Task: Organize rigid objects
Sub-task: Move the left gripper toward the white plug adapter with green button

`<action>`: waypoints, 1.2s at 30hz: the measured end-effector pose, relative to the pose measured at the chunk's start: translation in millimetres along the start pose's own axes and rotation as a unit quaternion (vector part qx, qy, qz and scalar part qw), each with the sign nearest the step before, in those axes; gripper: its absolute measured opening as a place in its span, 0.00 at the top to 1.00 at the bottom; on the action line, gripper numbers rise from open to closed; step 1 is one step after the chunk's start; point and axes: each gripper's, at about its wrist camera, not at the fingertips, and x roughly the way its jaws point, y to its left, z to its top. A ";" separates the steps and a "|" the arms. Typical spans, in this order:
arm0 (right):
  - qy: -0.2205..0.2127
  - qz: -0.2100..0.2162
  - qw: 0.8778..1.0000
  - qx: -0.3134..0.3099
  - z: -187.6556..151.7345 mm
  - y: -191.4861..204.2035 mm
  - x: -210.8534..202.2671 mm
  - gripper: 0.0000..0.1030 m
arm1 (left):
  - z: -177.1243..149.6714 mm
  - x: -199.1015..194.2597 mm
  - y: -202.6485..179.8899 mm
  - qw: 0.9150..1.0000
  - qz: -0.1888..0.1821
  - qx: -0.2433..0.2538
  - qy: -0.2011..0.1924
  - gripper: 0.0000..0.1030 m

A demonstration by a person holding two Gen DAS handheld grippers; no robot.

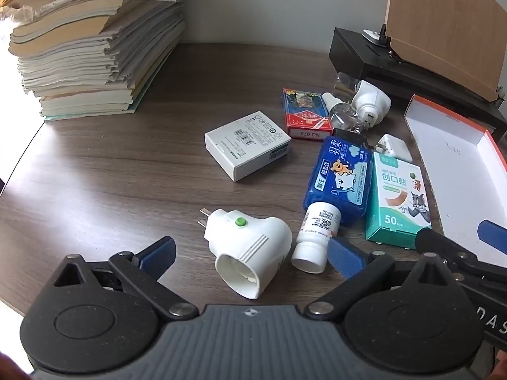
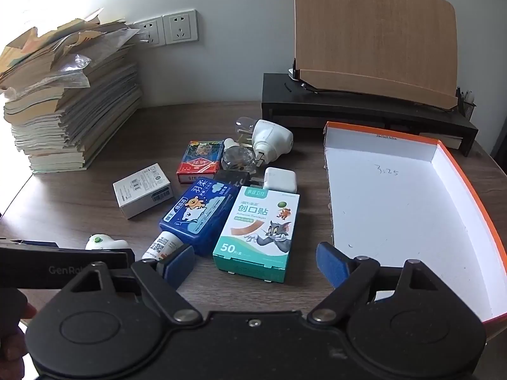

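Small objects lie scattered on the wooden table. A white plug adapter with a green button [image 1: 250,250] lies between my left gripper's [image 1: 250,253] open jaws. A white pill bottle [image 1: 317,237] lies by its right finger. Beyond are a blue floss box [image 1: 339,180], a teal bandage box [image 1: 399,202], a white carton [image 1: 247,148] and a red card box [image 1: 305,114]. My right gripper [image 2: 256,266] is open and empty, just in front of the bandage box [image 2: 259,228]. An open orange-edged white box [image 2: 402,215] lies to its right.
A tall stack of books and papers [image 2: 66,104] stands at the back left. A black stand with a wooden board [image 2: 364,107] is at the back right. A second white plug unit [image 2: 272,142], a clear bottle [image 2: 237,158] and a white charger [image 2: 280,179] lie behind the boxes.
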 end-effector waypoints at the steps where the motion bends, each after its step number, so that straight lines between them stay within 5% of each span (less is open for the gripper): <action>1: 0.000 -0.002 1.000 0.002 -0.6 2.3 0.6 0.04 | 0.2 0.3 0.7 1.000 0.000 0.002 0.001 0.00; 36: 0.009 -0.015 0.999 0.040 -15.2 4.1 0.6 0.04 | -15.2 10.9 20.5 0.999 -0.037 0.032 0.008 0.00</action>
